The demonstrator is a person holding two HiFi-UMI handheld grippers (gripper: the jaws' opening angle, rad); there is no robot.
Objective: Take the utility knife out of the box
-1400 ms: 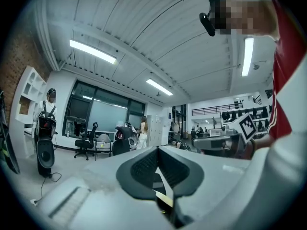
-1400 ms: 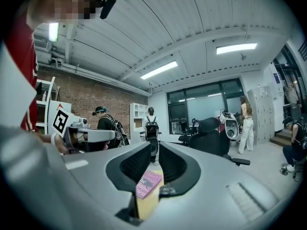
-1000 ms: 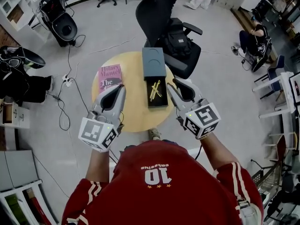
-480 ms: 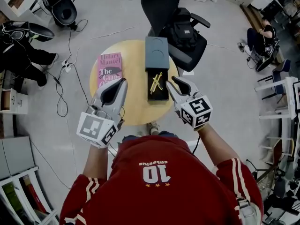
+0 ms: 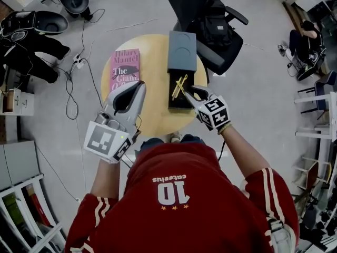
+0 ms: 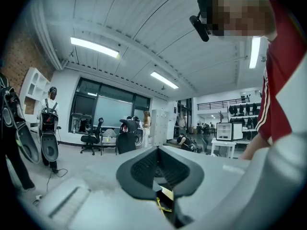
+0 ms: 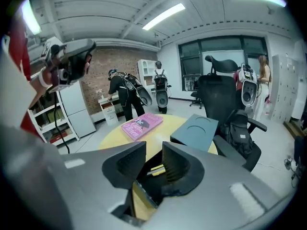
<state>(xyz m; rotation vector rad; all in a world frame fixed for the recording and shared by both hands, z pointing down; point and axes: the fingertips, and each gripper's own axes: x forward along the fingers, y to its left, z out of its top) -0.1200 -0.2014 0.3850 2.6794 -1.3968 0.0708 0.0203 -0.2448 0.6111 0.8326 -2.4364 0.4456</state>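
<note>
The yellow utility knife [image 5: 179, 85] lies in an open black box [image 5: 172, 102] on the round yellow table [image 5: 154, 115]. The box's grey-blue lid [image 5: 182, 51] lies just beyond it. My right gripper [image 5: 191, 90] hangs low over the near right end of the box, and its jaws have just been opening. In the right gripper view the knife [image 7: 156, 170] shows in the gap of the right gripper [image 7: 154, 160], with the pads not touching it. My left gripper [image 5: 140, 85] is shut and empty, above the table left of the box.
A pink book [image 5: 125, 69] lies on the table's left part. A black office chair with a backpack [image 5: 218, 28] stands right behind the table. Cables and bags lie on the floor at left, and people are in the room's background.
My right gripper has dropped down and forward to the near end of the box and tilted downward. The left gripper has shifted only a little, forward and down.
</note>
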